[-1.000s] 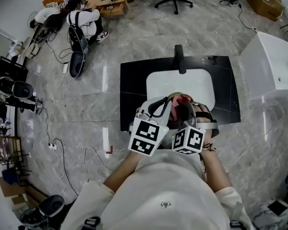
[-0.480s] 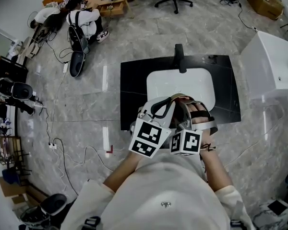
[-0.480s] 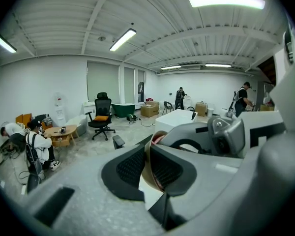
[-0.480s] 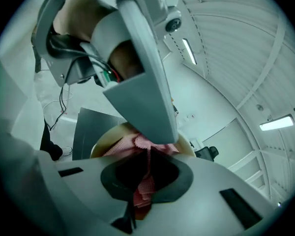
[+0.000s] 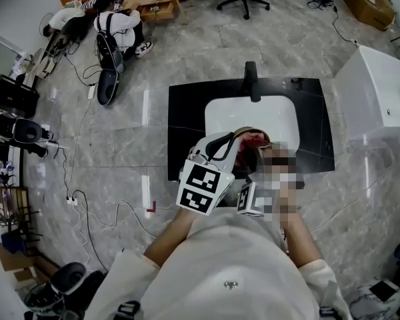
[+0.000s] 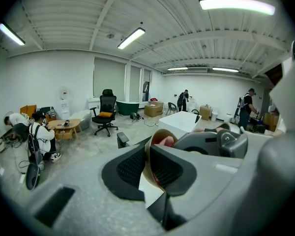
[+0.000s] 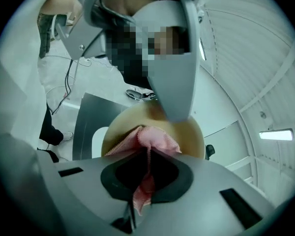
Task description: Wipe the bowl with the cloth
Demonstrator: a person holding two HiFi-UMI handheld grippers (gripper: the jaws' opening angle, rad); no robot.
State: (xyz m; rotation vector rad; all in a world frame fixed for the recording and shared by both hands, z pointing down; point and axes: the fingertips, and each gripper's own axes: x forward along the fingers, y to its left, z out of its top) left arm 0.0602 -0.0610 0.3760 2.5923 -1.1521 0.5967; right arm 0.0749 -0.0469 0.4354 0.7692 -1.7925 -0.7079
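Observation:
A tan bowl (image 5: pixel 243 139) is held tilted above the white sink basin (image 5: pixel 280 115). My left gripper (image 5: pixel 223 153) is shut on its rim; in the left gripper view the bowl's wall (image 6: pixel 150 157) stands edge-on between the dark pads. My right gripper (image 7: pixel 147 167) is shut on a pink cloth (image 7: pixel 150 137) and presses it against the inside of the bowl (image 7: pixel 189 132). From the head view the cloth (image 5: pixel 253 139) shows as a red-pink patch in the bowl, and a mosaic patch covers most of the right gripper (image 5: pixel 256 153).
The basin sits in a black countertop (image 5: pixel 187 129) with a dark faucet (image 5: pixel 251 82) at its far edge. A white tub (image 5: pixel 380 92) stands to the right. Cables, bags, chairs and seated people (image 5: pixel 117 29) are on the floor at the far left.
The right gripper and cloth have shifted a little inside the bowl. The left gripper has kept the bowl in nearly the same place.

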